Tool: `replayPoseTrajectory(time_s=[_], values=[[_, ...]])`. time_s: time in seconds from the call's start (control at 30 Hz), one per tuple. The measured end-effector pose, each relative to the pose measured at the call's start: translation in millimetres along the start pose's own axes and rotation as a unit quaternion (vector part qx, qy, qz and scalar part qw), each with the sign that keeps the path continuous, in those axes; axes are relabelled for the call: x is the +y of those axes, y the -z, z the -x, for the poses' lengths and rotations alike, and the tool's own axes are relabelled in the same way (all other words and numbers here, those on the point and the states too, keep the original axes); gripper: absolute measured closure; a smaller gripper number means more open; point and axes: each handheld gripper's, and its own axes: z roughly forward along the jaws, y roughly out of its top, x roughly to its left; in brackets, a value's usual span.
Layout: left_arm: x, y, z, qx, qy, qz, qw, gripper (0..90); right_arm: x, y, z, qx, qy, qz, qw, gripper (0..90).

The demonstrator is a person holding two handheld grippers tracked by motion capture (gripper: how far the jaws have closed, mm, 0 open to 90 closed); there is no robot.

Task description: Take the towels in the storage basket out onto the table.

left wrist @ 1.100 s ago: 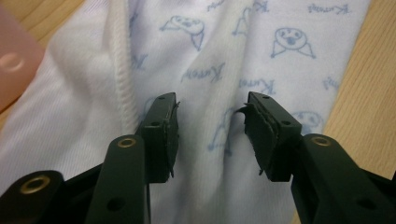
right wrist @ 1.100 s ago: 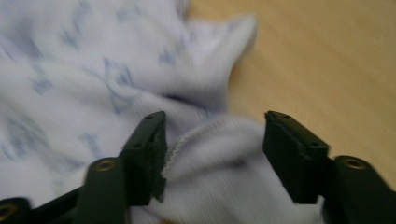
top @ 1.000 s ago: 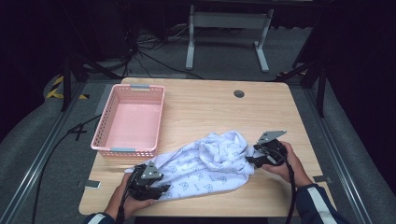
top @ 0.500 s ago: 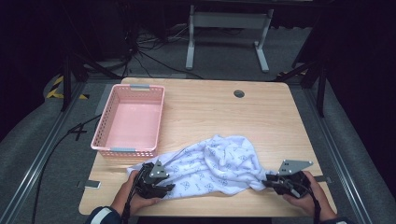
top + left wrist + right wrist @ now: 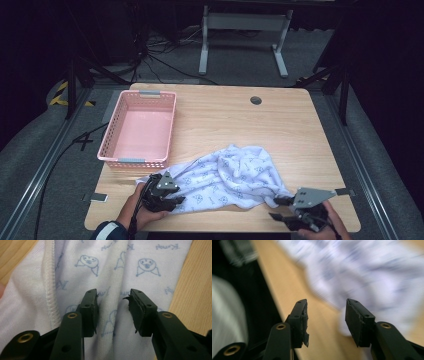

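- The wooden table (image 5: 300, 130) spans most of the high view; its near edge is cut by the frame's bottom, and the dark floor around it is hard to read.
- The white printed cloth (image 5: 227, 177) lies crumpled on the table's near half, stretched between the 2 grippers, its left end just in front of the basket; folds hide how it is layered.
- The pink basket (image 5: 112, 132) stands on the table's left side, its near rim just beside the cloth; whether they touch I cannot tell.
- The left gripper (image 5: 172, 200) sits on the cloth's left end, held by a hand whose sleeve is cut off at the bottom edge; in the left gripper view (image 5: 113, 307) the jaws stand apart over a raised fold, having just been closing, pads not yet pressing it; a stitched hem (image 5: 50, 287) runs beside the left jaw.
- The right gripper (image 5: 277, 209) is at the cloth's right tip near the table's front edge, partly cut off; in the blurred right gripper view (image 5: 325, 320) the jaws gape, having just been opening, with bare wood between them and the cloth beyond.
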Motion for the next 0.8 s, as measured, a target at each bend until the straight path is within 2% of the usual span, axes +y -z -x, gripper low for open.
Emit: replayPoseTrajectory(time_s=[0.07, 0.1, 0.13, 0.17, 0.2, 0.23, 0.27, 0.33, 0.4, 0.43, 0.53, 0.6, 0.67, 0.73, 0.8], values=[[-1.4, 2.2, -1.9, 0.001, 0.002, -0.003, 1.0, 62.5, 2.5, 11.7, 10.6, -0.042, -0.015, 0.021, 0.9988, 52.9], [-2.7, 2.8, -3.0, 0.001, 0.0, 0.0, 1.0, 64.5, 2.8, 15.5, 17.4, -0.068, -0.023, 0.03, 0.9969, 53.4], [-4.7, 4.9, -5.2, 0.0, 0.003, -0.003, 1.0, 68.3, 2.0, 18.2, 34.1, -0.097, -0.047, 0.03, 0.9937, 53.6], [-4.7, 4.9, -5.2, 0.0, 0.003, -0.003, 1.0, 69.9, 1.5, 17.1, 43.2, -0.111, -0.056, 0.021, 0.992, 53.2], [-5.8, 5.9, -6.5, -0.004, 0.008, -0.004, 1.0, 69.9, 1.5, 17.1, 43.2, -0.111, -0.056, 0.021, 0.992, 53.2], [-6.9, 6.8, -9.0, -0.005, 0.004, -0.002, 1.0, 71.5, 0.5, 14.5, 52.6, -0.119, -0.068, 0.017, 0.9905, 53.8], [-7.3, 7.5, -10.6, -0.008, 0.003, -0.005, 1.0, 73.2, -0.7, 9.0, 64.8, -0.105, -0.081, 0.006, 0.9911, 53.5], [-8.1, 8.0, -13.3, -0.01, 0.005, -0.003, 0.9999, 74.6, -0.3, -3.2, 77.7, -0.116, -0.078, -0.025, 0.9898, 52.3], [-8.1, 7.7, -13.8, -0.014, 0.007, -0.002, 0.9999, 75.3, 0.3, -17.8, 91.6, -0.084, -0.088, -0.035, 0.992, 49.9], [-8.0, 7.8, -14.1, -0.015, 0.004, -0.003, 0.9999, 75.4, 0.8, -26.4, 96.5, -0.081, -0.09, -0.047, 0.9915, 47.9], [-8.6, 7.7, -14.5, -0.013, 0.0, 0.0, 0.9999, 75.4, 1.7, -50.2, 105.7, -0.05, -0.093, -0.074, 0.9917, 43.4], [-9.0, 7.7, -13.4, -0.012, 0.002, 0.001, 0.9999, 75.4, 5.5, -63.4, 104.5, -0.046, -0.082, -0.087, 0.9918, 37.6], [-9.2, 7.6, -12.8, -0.011, 0.003, 0.004, 0.9999, 75.4, 8.0, -70.1, 102.8, -0.035, -0.079, -0.089, 0.9923, 40.6], [-9.1, 8.3, -11.9, -0.005, 0.002, 0.003, 1.0, 77.9, 9.6, -75.7, 101.7, -0.033, -0.072, -0.096, 0.9922, 44.5], [-8.6, 11.3, -9.3, 0.006, -0.011, 0.004, 0.9999, 84.2, 10.5, -76.5, 101.5, -0.011, -0.07, -0.088, 0.9936, 64.3]])
